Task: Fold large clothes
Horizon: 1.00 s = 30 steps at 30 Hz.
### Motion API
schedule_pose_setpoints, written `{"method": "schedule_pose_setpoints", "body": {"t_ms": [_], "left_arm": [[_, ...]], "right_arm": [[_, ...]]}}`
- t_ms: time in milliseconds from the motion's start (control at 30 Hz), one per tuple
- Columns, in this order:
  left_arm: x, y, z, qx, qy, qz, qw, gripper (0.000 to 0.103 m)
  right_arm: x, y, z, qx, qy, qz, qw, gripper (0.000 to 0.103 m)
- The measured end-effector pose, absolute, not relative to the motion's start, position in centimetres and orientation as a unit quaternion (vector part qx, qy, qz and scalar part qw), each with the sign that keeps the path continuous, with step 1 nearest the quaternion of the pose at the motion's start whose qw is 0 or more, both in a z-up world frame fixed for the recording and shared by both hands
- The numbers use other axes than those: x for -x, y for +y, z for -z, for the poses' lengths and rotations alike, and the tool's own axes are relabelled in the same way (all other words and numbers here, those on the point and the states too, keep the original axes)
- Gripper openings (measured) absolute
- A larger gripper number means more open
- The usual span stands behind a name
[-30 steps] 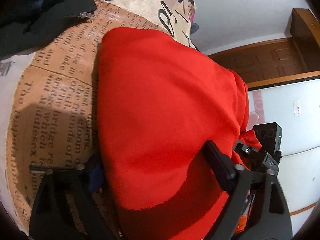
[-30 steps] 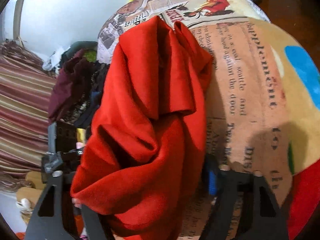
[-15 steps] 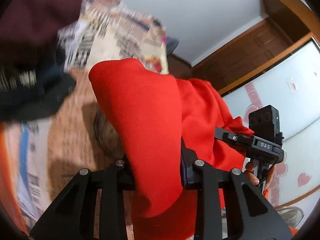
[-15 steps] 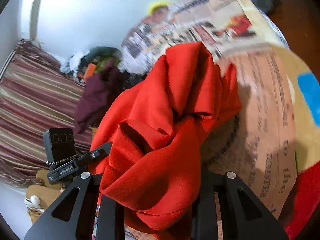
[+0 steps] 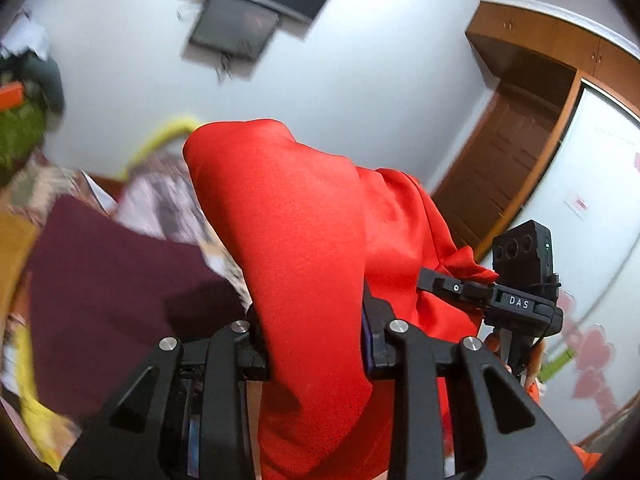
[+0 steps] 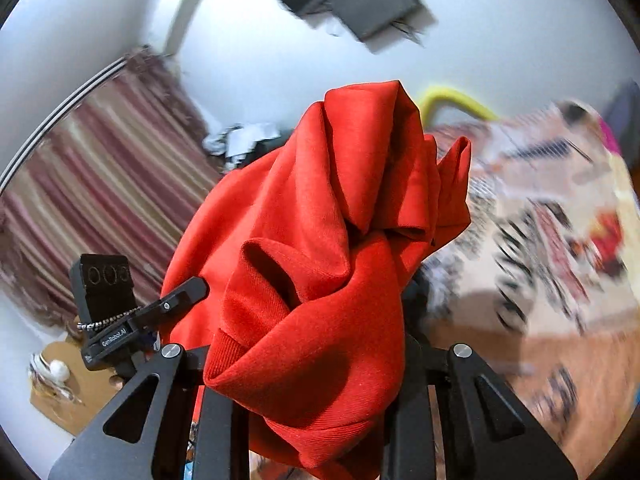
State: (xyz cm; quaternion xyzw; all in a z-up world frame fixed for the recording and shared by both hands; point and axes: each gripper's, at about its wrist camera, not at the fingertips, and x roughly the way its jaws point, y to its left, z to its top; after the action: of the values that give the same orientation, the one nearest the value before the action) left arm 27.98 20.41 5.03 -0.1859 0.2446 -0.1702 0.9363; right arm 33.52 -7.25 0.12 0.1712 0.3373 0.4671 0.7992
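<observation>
Both grippers are clamping the red garment (image 5: 304,240), which is hanging bunched in the air above the newspaper-print bedcover (image 6: 540,280): the left gripper (image 5: 314,344) is pinching one fold, the right gripper (image 6: 308,364) another thick wad

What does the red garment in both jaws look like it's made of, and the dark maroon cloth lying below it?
Red garment: looks like a soft, matte knit, perhaps fleece or cotton jersey; fine ribbed weave shows and it falls in thick, rounded folds. Dark maroon cloth: also a matte fabric, flat and dull, but motion blur hides its weave, so the fibre is unclear.
</observation>
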Motion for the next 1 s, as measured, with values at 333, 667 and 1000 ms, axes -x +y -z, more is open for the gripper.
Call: {"method": "schedule_pose_setpoints", "body": {"t_ms": [333,667,1000], "left_arm": [[-33.0,32.9,-2.7,0.192,0.244,0.084,0.947,0.030],[-37.7,38.5,9.7,0.223,0.355,0.018,0.908,0.048],[-33.6,35.3,6.7,0.125,0.325,-0.063,0.935,0.065]], "right_arm": [[-38.8,5.5,2.2,-0.139,0.337,-0.509,0.780,0.022],[-42.4,11.9,12.5,-0.021,0.423,-0.434,0.796,0.033],[-38.6,7.3,9.2,0.038,0.362,-0.374,0.853,0.052]]}}
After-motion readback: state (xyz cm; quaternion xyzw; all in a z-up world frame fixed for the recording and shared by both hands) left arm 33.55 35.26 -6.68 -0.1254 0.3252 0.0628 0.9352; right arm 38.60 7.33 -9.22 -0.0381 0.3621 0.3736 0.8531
